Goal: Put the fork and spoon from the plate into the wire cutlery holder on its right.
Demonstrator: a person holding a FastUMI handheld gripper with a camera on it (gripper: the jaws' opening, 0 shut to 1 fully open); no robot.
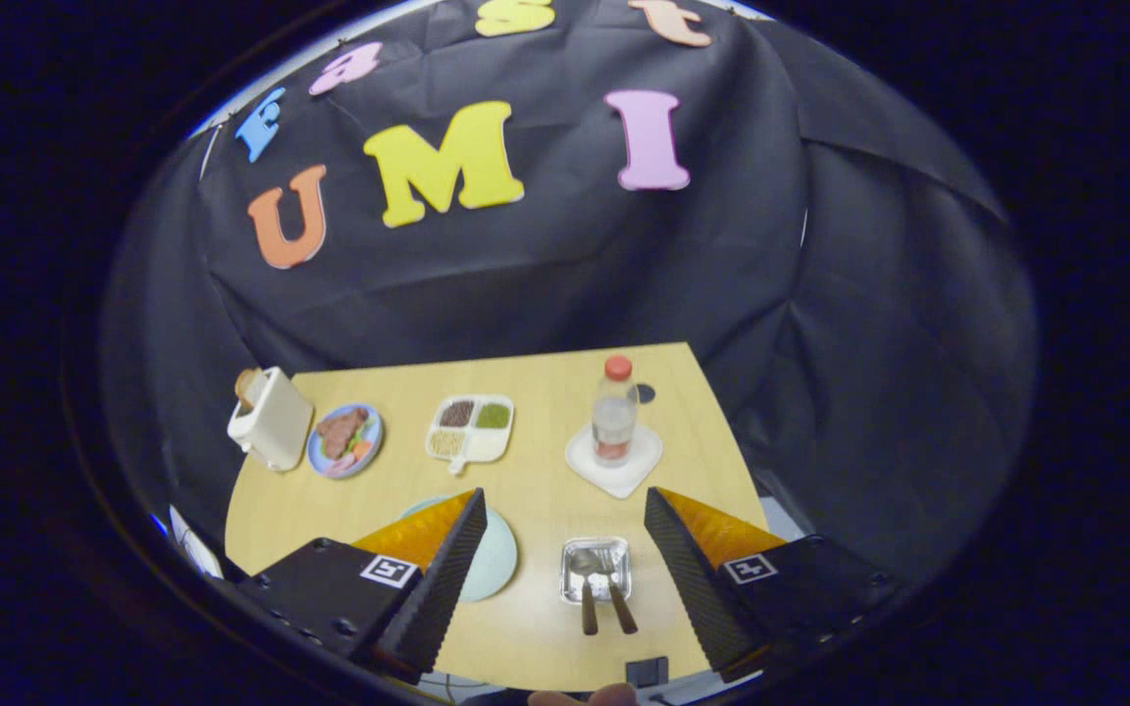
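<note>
Hand-held gripper (pixel 565 534) fingers apart, empty | one spoon (pixel 586 579), one fork (pixel 614 580) in holder (pixel 595 569) | one plate (pixel 492 561)

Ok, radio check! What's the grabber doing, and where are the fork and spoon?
Gripper open, holding nothing. Fork and spoon both in the wire cutlery holder, between the fingers. Plate bare. Nothing in the way.

You face a pale yellow wooden table (pixel 545 471) with a smooth top that catches soft, even light. Behind its far edge and around both sides hangs the booth's black cloth wall (pixel 545 275), creased in loose folds. Past the table's right edge you glimpse a strip of grey floor (pixel 779 512).
</note>
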